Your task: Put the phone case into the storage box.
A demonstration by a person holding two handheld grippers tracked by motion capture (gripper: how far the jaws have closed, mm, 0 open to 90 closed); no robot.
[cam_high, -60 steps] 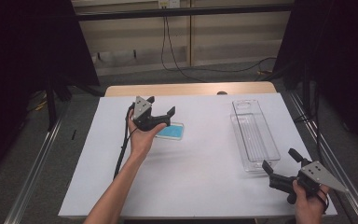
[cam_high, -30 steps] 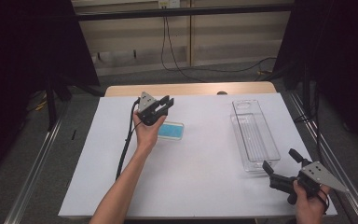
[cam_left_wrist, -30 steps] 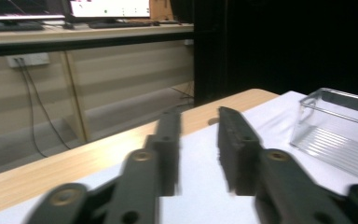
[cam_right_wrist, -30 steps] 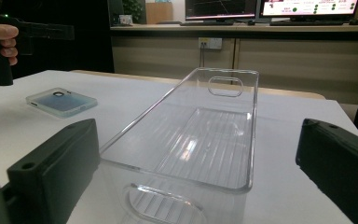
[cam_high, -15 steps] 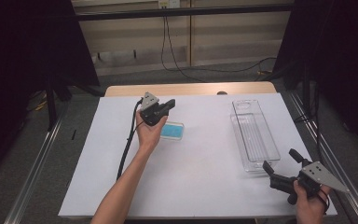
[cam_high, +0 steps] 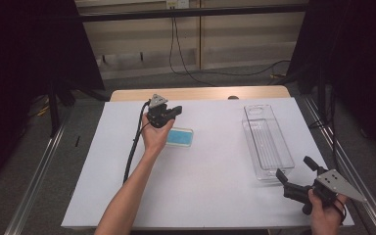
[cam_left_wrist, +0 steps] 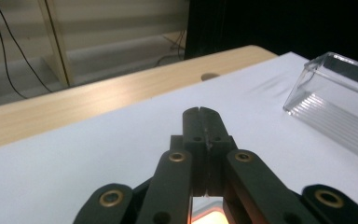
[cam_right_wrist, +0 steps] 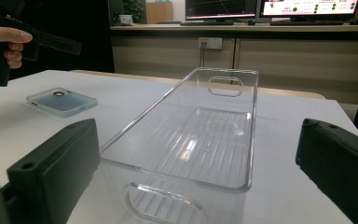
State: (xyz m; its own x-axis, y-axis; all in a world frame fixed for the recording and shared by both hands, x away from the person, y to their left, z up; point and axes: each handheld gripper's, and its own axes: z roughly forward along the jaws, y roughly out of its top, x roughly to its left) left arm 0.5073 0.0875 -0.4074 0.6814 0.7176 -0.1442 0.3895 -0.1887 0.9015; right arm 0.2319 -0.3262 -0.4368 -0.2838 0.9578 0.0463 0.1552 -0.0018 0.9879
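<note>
Beside the phone case on the white surface, the left gripper hovers, jaws clenched and empty; the right gripper, jaws released, faces the clear bin, seemingly to grip its near end.

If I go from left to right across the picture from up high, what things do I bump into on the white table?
left gripper → blue phone case → clear plastic bin → right gripper
</note>
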